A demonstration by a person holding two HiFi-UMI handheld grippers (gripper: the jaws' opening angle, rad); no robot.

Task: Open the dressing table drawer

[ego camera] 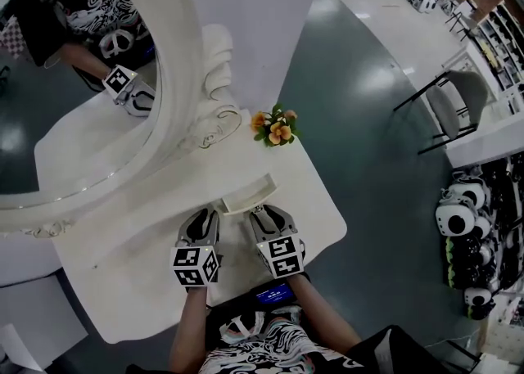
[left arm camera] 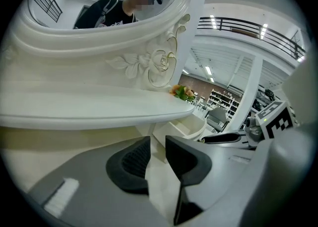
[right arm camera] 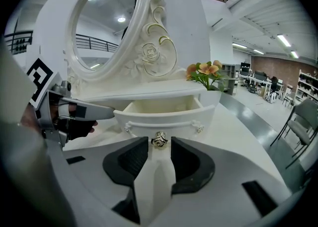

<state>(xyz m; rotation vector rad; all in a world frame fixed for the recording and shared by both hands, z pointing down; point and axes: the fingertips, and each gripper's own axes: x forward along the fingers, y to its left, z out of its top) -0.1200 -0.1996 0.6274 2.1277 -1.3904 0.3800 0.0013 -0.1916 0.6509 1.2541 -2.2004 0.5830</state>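
The white dressing table (ego camera: 123, 282) has its small drawer (ego camera: 246, 194) pulled out from under the top. In the right gripper view the drawer (right arm camera: 164, 116) shows its hollow inside and a metal rose knob (right arm camera: 159, 141) on its front. My right gripper (right arm camera: 159, 146) is open, with the knob between its fingertips and the pads not pressing on it. My left gripper (left arm camera: 157, 144) is open with nothing between its fingers, and points at the table front just left of the drawer (left arm camera: 186, 129). In the head view both grippers, left (ego camera: 205, 217) and right (ego camera: 266, 214), sit side by side at the drawer's front.
An oval carved mirror (ego camera: 176, 78) rises behind the table top and reflects the person and a gripper. A small bunch of orange flowers (ego camera: 277, 128) stands at the table's far right corner. A grey chair (ego camera: 454, 102) and shelves of white helmets (ego camera: 458, 217) are off to the right.
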